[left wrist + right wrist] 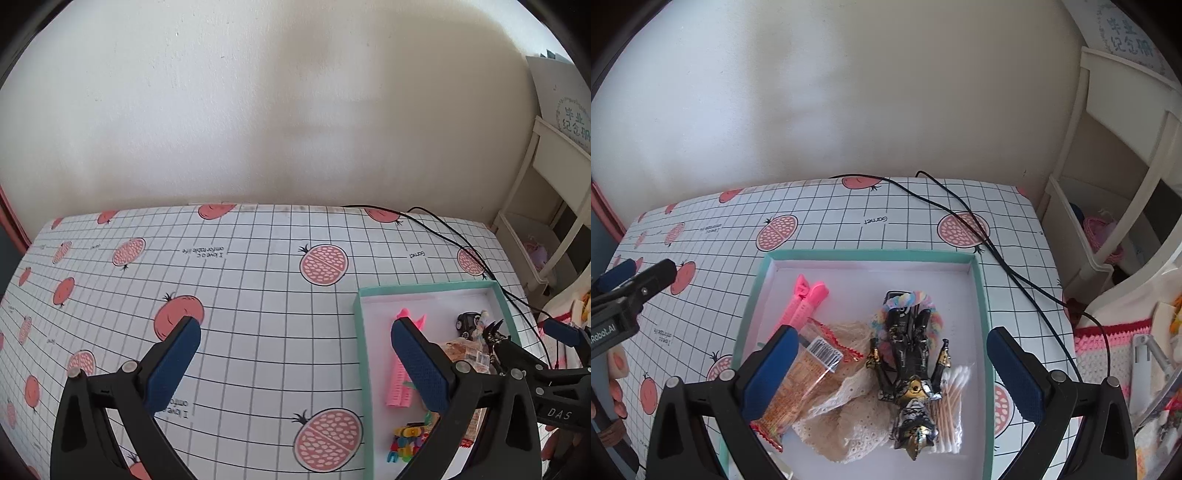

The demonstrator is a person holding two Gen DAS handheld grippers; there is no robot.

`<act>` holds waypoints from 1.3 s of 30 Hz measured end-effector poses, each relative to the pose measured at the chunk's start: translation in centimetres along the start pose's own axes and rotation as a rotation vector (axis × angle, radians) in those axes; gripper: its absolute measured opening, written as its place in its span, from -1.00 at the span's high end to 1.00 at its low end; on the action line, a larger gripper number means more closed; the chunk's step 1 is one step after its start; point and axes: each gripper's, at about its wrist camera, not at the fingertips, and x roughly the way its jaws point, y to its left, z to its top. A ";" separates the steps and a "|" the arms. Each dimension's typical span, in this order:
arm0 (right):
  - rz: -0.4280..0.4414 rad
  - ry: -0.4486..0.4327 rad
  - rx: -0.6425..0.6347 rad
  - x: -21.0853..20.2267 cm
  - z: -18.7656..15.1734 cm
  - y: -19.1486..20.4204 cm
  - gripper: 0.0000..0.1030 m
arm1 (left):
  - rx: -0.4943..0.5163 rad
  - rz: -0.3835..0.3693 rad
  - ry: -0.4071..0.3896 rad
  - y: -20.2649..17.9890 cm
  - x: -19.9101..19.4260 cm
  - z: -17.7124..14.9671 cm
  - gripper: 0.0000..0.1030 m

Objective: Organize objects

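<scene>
Hovering, right claw [892, 363] spread wide and empty over black-and-gold plastic figure [911, 373] lying in teal-rimmed white tray [979, 295]; left claw [295, 363] spread, empty. Sorting seemingly near done; next, retreat likely.

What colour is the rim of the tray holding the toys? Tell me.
Mint green rim, white inside: tray. It shows best in the right wrist view.

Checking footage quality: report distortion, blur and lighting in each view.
Left wrist view: fisheye bends the tablecloth grid, dark vignette corners, soft shadows on the wall. Right wrist view: same curvature, tray contents sharp, black figure shows small glints, even daylight.
</scene>
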 end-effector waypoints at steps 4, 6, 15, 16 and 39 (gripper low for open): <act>-0.027 -0.010 0.004 -0.7 0.3 0.6 -1.00 | -0.015 -0.013 -0.003 0.7 -0.6 0.4 -0.99; -0.024 -0.026 0.022 -1.6 0.6 0.8 -1.00 | -0.027 -0.021 0.003 1.1 -1.1 0.6 -0.99; 0.009 -0.079 0.067 -7.8 0.2 3.3 -1.00 | -0.049 -0.036 -0.032 1.8 -7.2 0.4 -0.99; 0.007 -0.083 0.066 -8.5 -0.2 3.8 -1.00 | -0.060 -0.031 -0.040 2.2 -8.0 0.2 -0.99; 0.047 -0.080 0.070 -15.0 -16.1 9.8 -1.00 | -0.087 0.068 -0.076 6.6 -16.7 -17.0 -0.99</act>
